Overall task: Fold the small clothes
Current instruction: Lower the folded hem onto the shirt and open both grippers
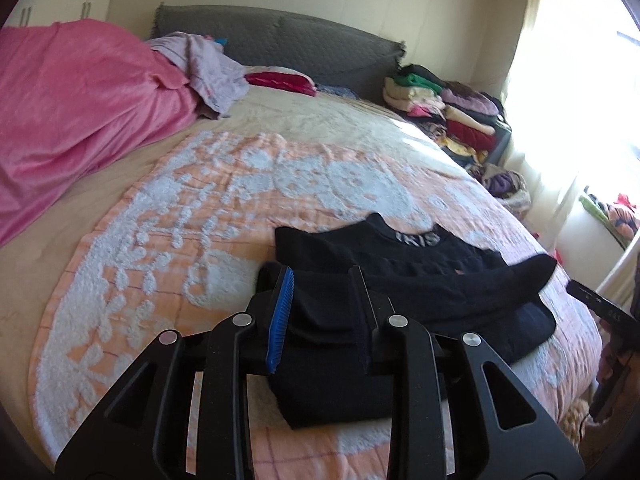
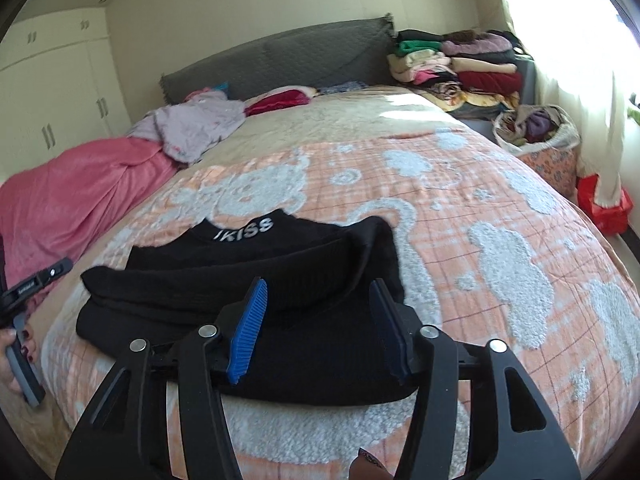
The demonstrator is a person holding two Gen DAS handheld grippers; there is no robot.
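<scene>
A black knitted sweater with white lettering on its collar [image 2: 240,312] lies flat on the peach-and-white patterned fleece bedspread [image 2: 500,240], near the bed's front edge. In the right wrist view it fills the space from about 9 o'clock to the centre; in the left wrist view it runs from the centre out toward 3 o'clock.

The garment looks partly folded. Both sleeves appear to be brought across the body, one lying as a long dark band over the chest below the collar, and the lower part sits doubled in a thick layer nearest the cameras. I judge the sleeve folds done, with perhaps one final fold and a tidy still to come, then moving the piece aside.

The left gripper [image 1: 320,312] has its jaws a little apart over the near corner of the sweater; black cloth sits between the blue pads, though whether they press on it I cannot tell. The right gripper [image 2: 320,328] has its jaws spread wider, hovering over the sweater's near edge with nothing pinched.

At 1 o'clock by the grey padded headboard [image 2: 280,56] stands a stack of folded coloured clothes [image 2: 460,64]. At 9 o'clock a crumpled pink blanket [image 1: 80,100] and a loose lilac garment [image 2: 192,124] lie unfolded, so more work likely remains.
</scene>
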